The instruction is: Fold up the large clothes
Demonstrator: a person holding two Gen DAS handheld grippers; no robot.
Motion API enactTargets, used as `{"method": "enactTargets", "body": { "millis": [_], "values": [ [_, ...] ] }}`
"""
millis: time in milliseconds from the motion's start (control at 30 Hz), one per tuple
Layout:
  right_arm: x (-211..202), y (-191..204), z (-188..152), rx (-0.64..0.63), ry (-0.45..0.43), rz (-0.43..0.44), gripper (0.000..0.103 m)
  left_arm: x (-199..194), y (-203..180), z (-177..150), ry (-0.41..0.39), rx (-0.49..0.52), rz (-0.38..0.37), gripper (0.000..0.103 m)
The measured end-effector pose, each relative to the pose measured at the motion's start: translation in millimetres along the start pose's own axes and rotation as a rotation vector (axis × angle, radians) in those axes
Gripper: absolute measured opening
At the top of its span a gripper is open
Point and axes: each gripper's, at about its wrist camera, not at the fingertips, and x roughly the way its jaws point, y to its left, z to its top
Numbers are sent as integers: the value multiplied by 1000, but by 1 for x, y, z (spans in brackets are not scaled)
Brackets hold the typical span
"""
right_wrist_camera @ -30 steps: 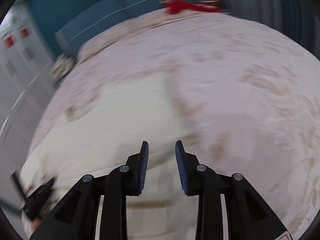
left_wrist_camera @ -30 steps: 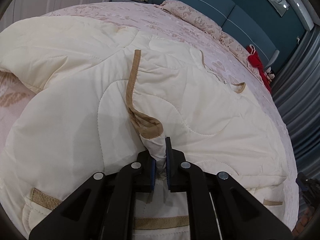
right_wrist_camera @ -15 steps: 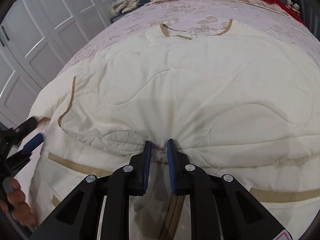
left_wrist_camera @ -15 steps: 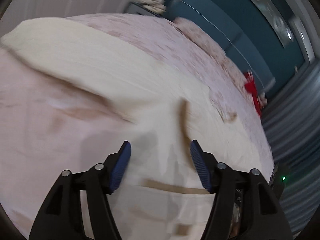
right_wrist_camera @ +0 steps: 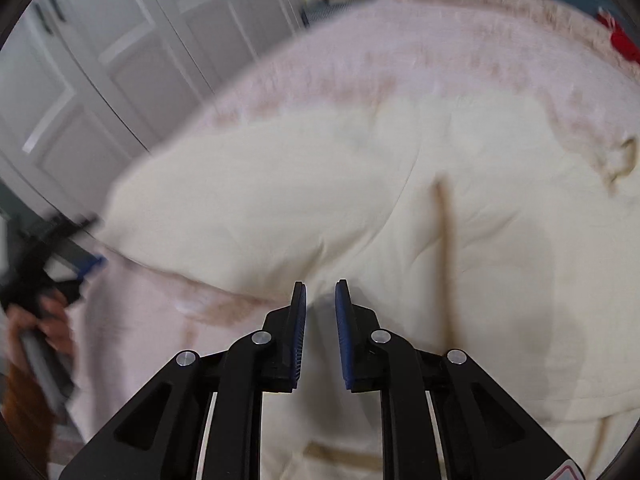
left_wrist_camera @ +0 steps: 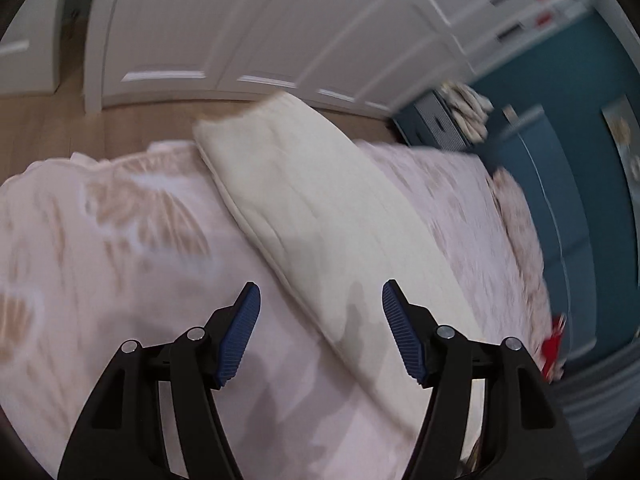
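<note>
Cream quilted coat (right_wrist_camera: 360, 184) is spread across my pink bed (left_wrist_camera: 100, 240). Left hand-held gripper (left_wrist_camera: 320, 332) hangs wide open over its sleeve with nothing in it, right hand-held gripper (right_wrist_camera: 320, 332) is nearly closed, nothing pinched.

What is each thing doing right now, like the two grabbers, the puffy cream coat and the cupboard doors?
Left gripper: open, nothing between its pads.
Right gripper: narrow gap, nothing visibly held.
Cream coat: lying on the bed, one sleeve stretched out sideways.
Pink bedspread: spread over the bed, under the coat.
White wardrobe doors: shut.
Red thing: lying near the head of the bed, too blurred to tell more.
</note>
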Motion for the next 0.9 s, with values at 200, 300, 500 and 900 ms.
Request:
{"method": "enactTargets", "body": {
  "millis": [200,300,500,900],
  "values": [
    [14,-7,-14,-10,-32,-11,13,19,-5,17,59,18,-59,10],
    [4,-7,-19,-30,-28,-19,12,-3,-39,20,21,122,-113,5],
    [-67,-10,-41,-26,-128,31,14,-81,-185,3,-50,394,-354,5],
    [-199,-154,-139,188,-215,-95,16,-123,-409,-257,275,788,-706,5]
  ]
}}
